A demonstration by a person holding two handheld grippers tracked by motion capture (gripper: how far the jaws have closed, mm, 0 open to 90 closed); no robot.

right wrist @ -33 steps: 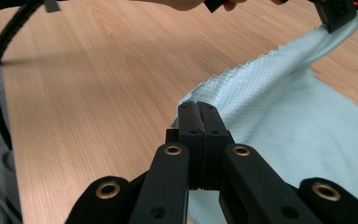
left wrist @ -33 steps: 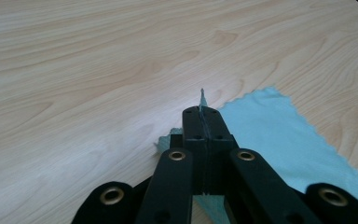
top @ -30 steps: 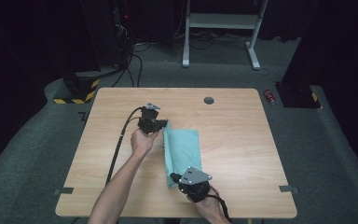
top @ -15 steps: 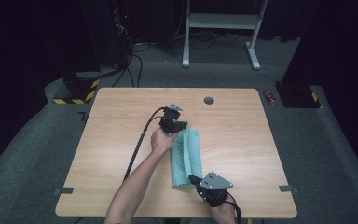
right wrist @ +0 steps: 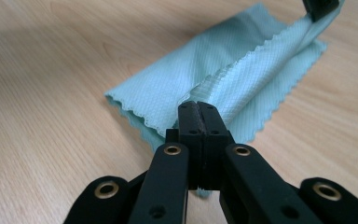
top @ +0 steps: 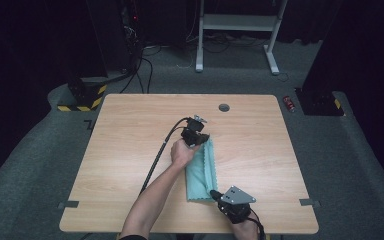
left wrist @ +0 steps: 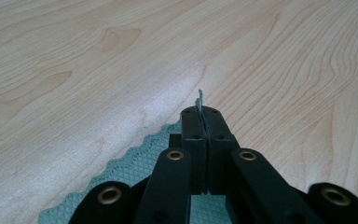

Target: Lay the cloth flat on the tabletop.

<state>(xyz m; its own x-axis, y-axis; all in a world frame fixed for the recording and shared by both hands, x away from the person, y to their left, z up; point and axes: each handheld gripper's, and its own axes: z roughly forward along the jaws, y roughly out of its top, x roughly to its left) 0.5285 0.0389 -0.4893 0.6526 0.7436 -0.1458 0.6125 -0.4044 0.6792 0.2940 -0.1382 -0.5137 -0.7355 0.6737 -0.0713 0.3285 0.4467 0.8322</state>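
Observation:
A light teal cloth [top: 200, 172] with scalloped edges lies folded lengthwise on the wooden table [top: 130, 130]. My left gripper [top: 202, 140] holds its far corner, jaws shut on it; a sliver of cloth [left wrist: 199, 100] sticks up between the jaws of my left gripper [left wrist: 204, 114]. My right gripper [top: 214, 194] is shut on the near corner of the cloth [right wrist: 223, 79], and in the right gripper view my right gripper [right wrist: 198, 109] pinches the top layer. The left gripper's tip [right wrist: 320, 8] shows at the far end of the fold.
A round dark grommet [top: 224, 107] sits near the table's far edge. The left gripper's cable [top: 157, 157] trails across the table toward the near edge. A white desk frame [top: 237, 30] and dark equipment stand on the floor beyond.
Both grippers carried the cloth's corners to the right and lower, folding the cloth over into a narrow strip. The left hand moved farther right over the table.

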